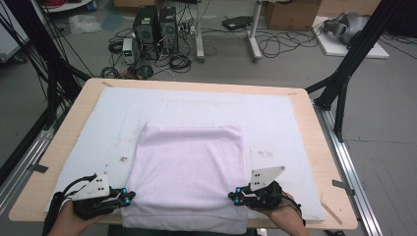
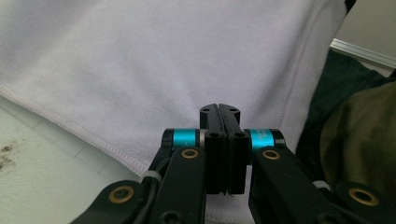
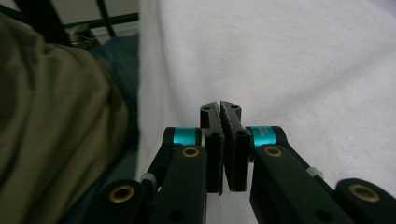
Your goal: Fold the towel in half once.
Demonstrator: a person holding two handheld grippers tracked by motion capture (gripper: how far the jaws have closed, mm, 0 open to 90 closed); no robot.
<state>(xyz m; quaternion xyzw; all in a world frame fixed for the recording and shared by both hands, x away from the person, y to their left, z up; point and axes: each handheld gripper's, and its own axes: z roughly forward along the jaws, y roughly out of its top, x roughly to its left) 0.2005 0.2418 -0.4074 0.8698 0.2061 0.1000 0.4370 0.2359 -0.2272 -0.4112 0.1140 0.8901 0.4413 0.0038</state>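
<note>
A pale lilac towel [image 1: 189, 167], folded to a rectangle, lies on a white foam mat [image 1: 275, 118], and its near edge hangs over the table's front. My left gripper [image 1: 129, 197] is at the towel's near left edge. In the left gripper view its jaws [image 2: 219, 108] are pressed together over the towel [image 2: 140, 60], with the hem running under them. My right gripper [image 1: 234, 195] is at the near right edge. In the right gripper view [image 3: 220, 106] a thin sliver of cloth shows between its closed jaws, over the towel [image 3: 303, 60].
The mat covers most of a wooden table [image 1: 314, 128], with bare wood at the rims. Small dark stains [image 1: 123, 158] mark the mat left of the towel. Black frame posts [image 1: 344, 78] stand at both sides. Computer towers [image 1: 155, 27] and cables sit on the floor beyond. The person's clothing [image 3: 51, 107] is close behind the grippers.
</note>
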